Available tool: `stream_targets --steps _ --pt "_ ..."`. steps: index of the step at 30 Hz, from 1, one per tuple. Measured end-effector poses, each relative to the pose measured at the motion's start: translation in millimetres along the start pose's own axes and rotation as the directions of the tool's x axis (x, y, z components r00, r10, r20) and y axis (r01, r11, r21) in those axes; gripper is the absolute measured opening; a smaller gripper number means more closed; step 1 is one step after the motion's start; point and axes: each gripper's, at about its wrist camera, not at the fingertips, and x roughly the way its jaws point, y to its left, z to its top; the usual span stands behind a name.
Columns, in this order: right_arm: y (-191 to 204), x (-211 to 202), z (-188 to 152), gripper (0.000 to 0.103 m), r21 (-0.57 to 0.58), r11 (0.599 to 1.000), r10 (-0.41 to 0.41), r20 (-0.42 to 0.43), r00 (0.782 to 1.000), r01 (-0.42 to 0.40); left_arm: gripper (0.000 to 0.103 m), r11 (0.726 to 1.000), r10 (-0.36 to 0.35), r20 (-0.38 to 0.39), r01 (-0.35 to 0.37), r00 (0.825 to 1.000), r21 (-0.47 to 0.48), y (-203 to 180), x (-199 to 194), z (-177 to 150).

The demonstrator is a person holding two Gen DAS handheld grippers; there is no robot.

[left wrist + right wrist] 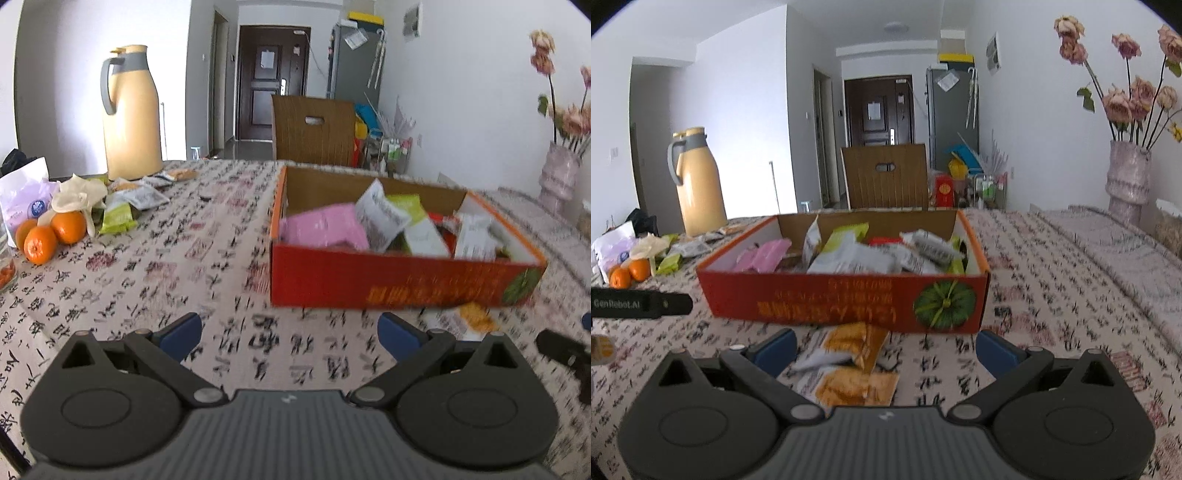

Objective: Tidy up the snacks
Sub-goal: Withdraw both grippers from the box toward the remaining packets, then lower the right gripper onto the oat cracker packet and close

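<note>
Right tool (886, 347) wide open, empty, over orange snack packets (855, 363), left tool (290, 332) likewise.

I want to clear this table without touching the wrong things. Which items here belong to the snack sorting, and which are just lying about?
Part of the job:
red box holding packets
orange packets in front of the box
loose packets near the flask
left gripper and right gripper, both open

Just lying about:
yellow flask
oranges
flower vase
wooden chair
</note>
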Motion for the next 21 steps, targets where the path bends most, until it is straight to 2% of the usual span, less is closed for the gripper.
stream_targets --steps 7,21 --pt "3 11 -9 0.103 0.006 1.0 -0.007 -0.055 0.998 0.007 0.103 1.0 -0.025 0.002 0.025 1.0 -0.005 5 9 -11" --pt "20 32 -4 0.103 -0.043 0.999 -0.032 -0.117 0.993 0.027 0.103 0.999 -0.048 0.022 0.049 0.999 -0.023 7 4 -13"
